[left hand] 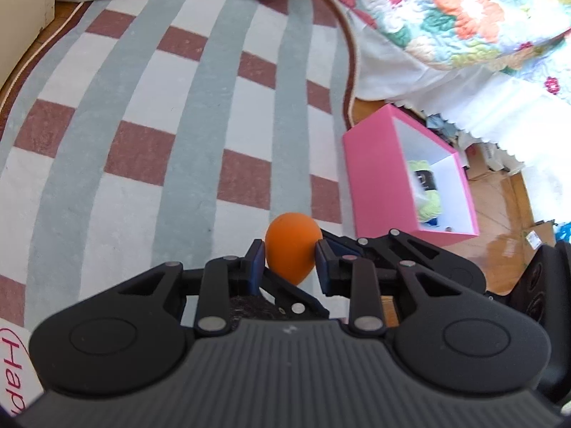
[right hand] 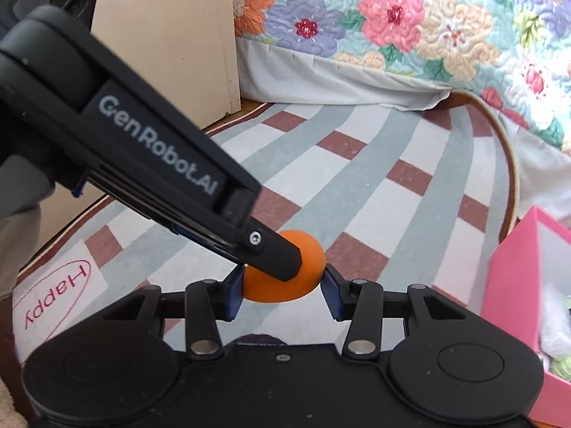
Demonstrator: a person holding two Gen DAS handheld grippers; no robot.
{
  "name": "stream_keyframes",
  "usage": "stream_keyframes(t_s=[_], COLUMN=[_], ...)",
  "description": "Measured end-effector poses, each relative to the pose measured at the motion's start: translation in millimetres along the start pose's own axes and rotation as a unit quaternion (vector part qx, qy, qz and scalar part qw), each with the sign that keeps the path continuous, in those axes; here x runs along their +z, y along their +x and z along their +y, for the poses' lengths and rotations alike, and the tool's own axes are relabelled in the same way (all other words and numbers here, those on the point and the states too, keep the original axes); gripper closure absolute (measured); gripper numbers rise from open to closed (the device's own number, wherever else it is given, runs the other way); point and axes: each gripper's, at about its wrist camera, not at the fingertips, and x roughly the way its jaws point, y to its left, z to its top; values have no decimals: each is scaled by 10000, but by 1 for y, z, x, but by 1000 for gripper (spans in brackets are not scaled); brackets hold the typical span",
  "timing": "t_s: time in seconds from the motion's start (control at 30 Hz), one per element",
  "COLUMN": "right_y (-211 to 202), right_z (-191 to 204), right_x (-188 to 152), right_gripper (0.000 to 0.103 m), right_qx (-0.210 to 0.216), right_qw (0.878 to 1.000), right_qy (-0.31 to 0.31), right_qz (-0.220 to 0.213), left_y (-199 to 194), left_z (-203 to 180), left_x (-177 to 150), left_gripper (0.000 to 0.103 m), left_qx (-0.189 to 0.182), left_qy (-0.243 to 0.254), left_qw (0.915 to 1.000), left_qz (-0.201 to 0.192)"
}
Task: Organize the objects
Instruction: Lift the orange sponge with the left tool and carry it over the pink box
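Both the left gripper [left hand: 291,255] and the right gripper [right hand: 283,285] pinch one orange ball [left hand: 291,249], the left gripper crossing over the right gripper.

Bright, even daylight across both views, colours clean and strong. The checked rug [left hand: 178,114] bows hard toward the edges under the fisheye, its stripes curving. Glare washes out the white bed skirt [left hand: 499,107] at the right of the left wrist view, and a shiny patch gleams on the wooden floor [left hand: 506,249]. The pink box [left hand: 374,164] is smeared with blur. Shadows are soft and faint. In the right wrist view, the lettering on the close black arm [right hand: 157,149] reads slightly soft.
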Motion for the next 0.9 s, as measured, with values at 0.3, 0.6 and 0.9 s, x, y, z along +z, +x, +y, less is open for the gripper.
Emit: stream_keyframes(t_s=[0.3,0.6,0.9], right_y=[-38,-74,-98], right_z=[1,-20,-56], right_x=[16,14,2], right_gripper=[53,53,53], right_qx=[-160,-488,-826], right_qw=[9999,9988,9960], right_qy=[-34,34,326], right_qz=[2,-24,-128], left_y=[-28,-30,-6], left_z=[-39,-99,-148], left_x=[-3,-2,2], left_gripper=[76,76,76], left_qx=[27,79,-30], left_qy=[363,855,1239], left_qw=[9992,9962,9923], left_qz=[-187,-134,30])
